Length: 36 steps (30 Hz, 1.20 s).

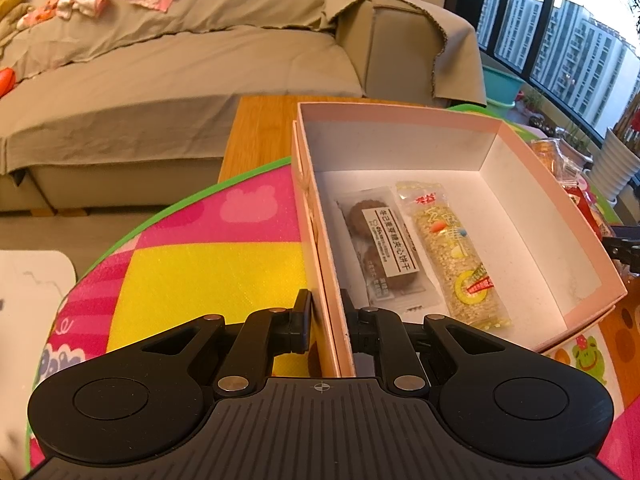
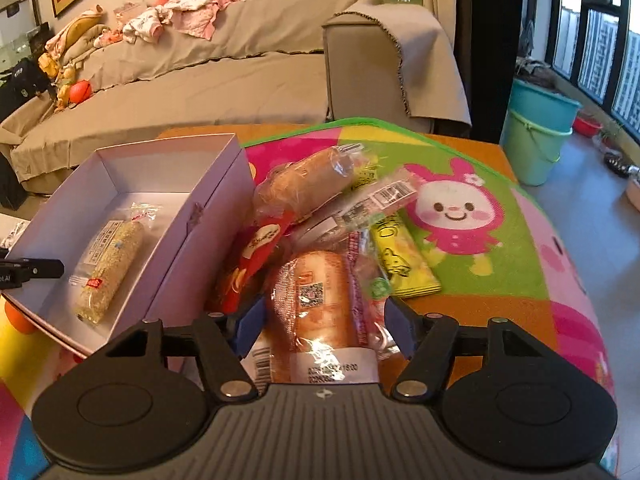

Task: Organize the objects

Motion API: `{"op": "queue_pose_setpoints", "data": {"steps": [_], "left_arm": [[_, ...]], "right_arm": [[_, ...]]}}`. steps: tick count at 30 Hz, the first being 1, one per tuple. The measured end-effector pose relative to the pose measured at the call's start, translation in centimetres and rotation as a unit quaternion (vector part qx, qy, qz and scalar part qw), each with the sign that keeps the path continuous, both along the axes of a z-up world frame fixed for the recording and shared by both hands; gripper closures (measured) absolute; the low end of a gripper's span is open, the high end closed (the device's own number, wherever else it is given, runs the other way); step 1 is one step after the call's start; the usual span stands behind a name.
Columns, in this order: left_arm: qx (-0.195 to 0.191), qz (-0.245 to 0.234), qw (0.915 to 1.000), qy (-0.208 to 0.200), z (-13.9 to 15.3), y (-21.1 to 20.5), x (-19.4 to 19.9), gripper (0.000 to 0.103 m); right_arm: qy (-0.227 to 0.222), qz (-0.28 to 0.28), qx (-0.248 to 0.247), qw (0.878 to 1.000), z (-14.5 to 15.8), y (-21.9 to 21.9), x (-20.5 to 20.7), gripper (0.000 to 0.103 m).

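grey-brown sofa fills the background, pink and white clothes heaped along its back. in front of it a wooden counter, mostly covered by a bright cartoon play mat. two stacked teal buckets stand on the floor by the window.

pink open box, white inside, sits on the mat at the counter's left part. in it, side by side on the floor of the box: a brown sandwich-biscuit packet and a grain bar in clear wrap.

just right of the box, a loose pile of snacks on the mat: wrapped bread rolls, a red packet, a yellow packet.

left hand-held gripper: fingers pressed onto the box's near left wall, one outside, one inside, pinching it.

right hand-held gripper: spread wide, fingers either side of a wrapped bread roll at the near end of the pile; whether the pads touch the wrapper, cannot tell.
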<state>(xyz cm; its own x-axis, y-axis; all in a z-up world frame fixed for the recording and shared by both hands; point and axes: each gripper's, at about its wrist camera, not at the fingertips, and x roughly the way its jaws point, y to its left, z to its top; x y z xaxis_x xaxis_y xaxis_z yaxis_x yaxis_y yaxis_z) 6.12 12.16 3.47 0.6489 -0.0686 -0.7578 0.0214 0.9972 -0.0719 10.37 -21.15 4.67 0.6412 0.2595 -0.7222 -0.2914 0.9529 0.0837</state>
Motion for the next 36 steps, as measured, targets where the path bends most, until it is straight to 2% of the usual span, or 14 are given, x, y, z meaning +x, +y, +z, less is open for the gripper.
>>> {"op": "queue_pose_setpoints", "data": {"steps": [6,18,22,23,26,29,33,36], "left_arm": [[0.000,0.000,1.0000,0.000,0.0,0.0,0.0,0.088],[0.004,0.002,1.0000,0.002,0.1,-0.2,0.0,0.089],[0.014,0.005,0.9999,0.002,0.2,-0.5,0.0,0.089],[0.015,0.005,0.9999,0.001,0.2,-0.5,0.0,0.089],[0.015,0.006,0.9999,0.001,0.2,-0.5,-0.1,0.089],[0.015,0.006,0.9999,0.001,0.2,-0.5,-0.1,0.089],[0.015,0.006,0.9999,0.001,0.2,-0.5,-0.1,0.089],[0.015,0.007,0.9999,0.001,0.2,-0.5,-0.1,0.089]], "right_arm": [[0.006,0.018,-0.007,1.000,0.0,0.5,-0.7,0.050],[0.050,-0.027,0.031,0.998,0.5,-3.4,-7.2,0.052],[0.040,-0.021,0.003,0.999,0.7,-3.3,-9.5,0.051],[0.028,-0.017,-0.010,0.999,0.6,-3.1,-10.0,0.048],[0.014,-0.017,-0.026,0.999,-0.1,-2.7,-10.5,0.030],[0.021,-0.034,-0.004,0.999,-1.3,-2.8,-10.4,0.022],[0.016,-0.040,0.026,0.999,-2.1,-2.7,-10.4,0.000],[0.004,-0.059,0.034,0.998,-2.6,-2.4,-10.6,0.000]]}}
